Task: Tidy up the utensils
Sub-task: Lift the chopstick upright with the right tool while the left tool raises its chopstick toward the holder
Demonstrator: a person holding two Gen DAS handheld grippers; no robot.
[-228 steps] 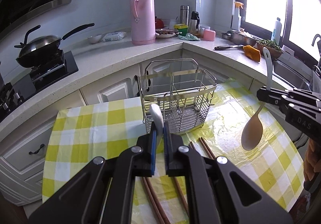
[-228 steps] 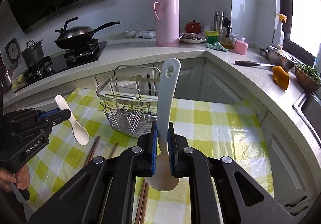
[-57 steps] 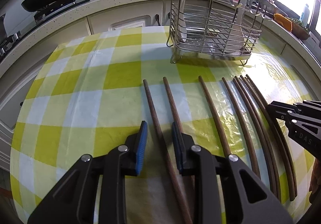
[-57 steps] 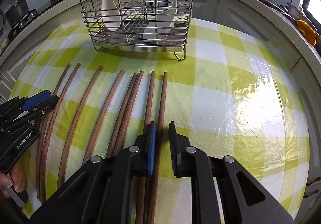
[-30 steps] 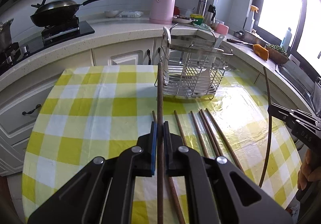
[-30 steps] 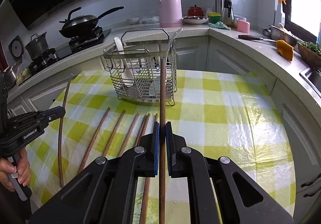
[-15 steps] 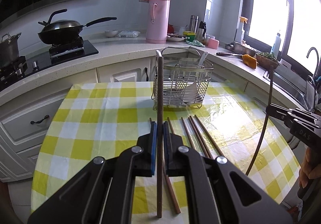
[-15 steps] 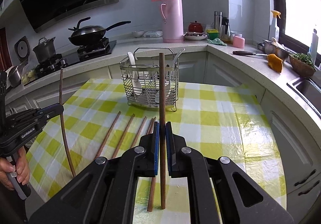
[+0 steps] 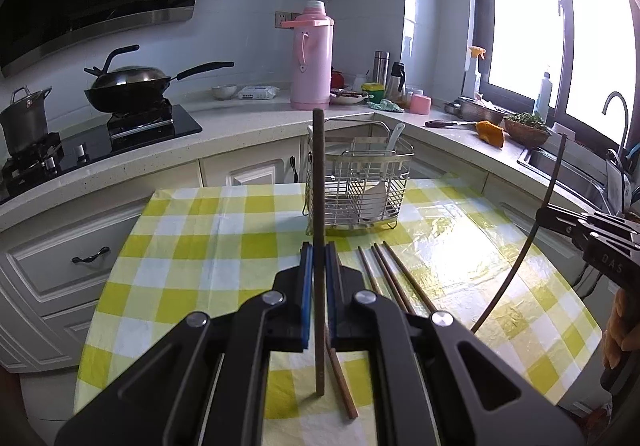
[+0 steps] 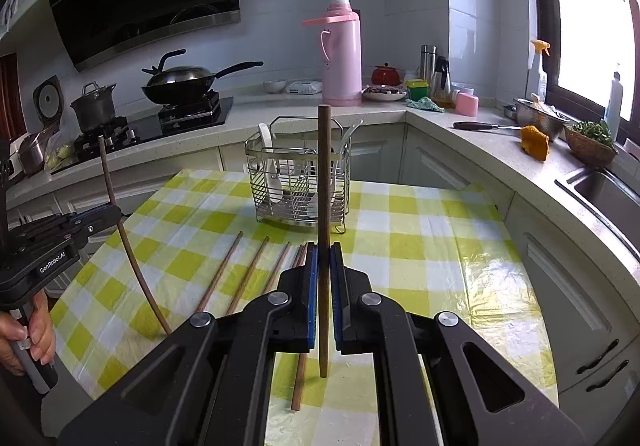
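Observation:
My left gripper [image 9: 317, 258] is shut on a brown chopstick [image 9: 319, 186] that stands upright between its blue pads, clear of the table. My right gripper [image 10: 324, 260] is likewise shut on a second upright chopstick [image 10: 324, 174]. Each gripper also shows in the other view, the right gripper [image 9: 560, 215] at the right edge and the left gripper [image 10: 100, 216] at the left edge. The wire utensil basket [image 10: 298, 182] stands on the table beyond both, with white spoons [image 10: 269, 162] inside. Several more chopsticks [image 10: 248, 274] lie on the yellow checked tablecloth [image 10: 420, 258].
A counter runs behind the table with a pink thermos [image 10: 342, 58], a wok [image 10: 180, 82] on the stove, a pot [image 10: 94, 108], jars and a knife [image 10: 480, 125]. A sink [image 10: 608, 190] lies at the right. A hand [image 10: 28, 330] holds the left gripper's handle.
Both grippers have risen and pulled back from the table with their chopsticks; the basket and the loose chopsticks look farther away and lower than a second ago.

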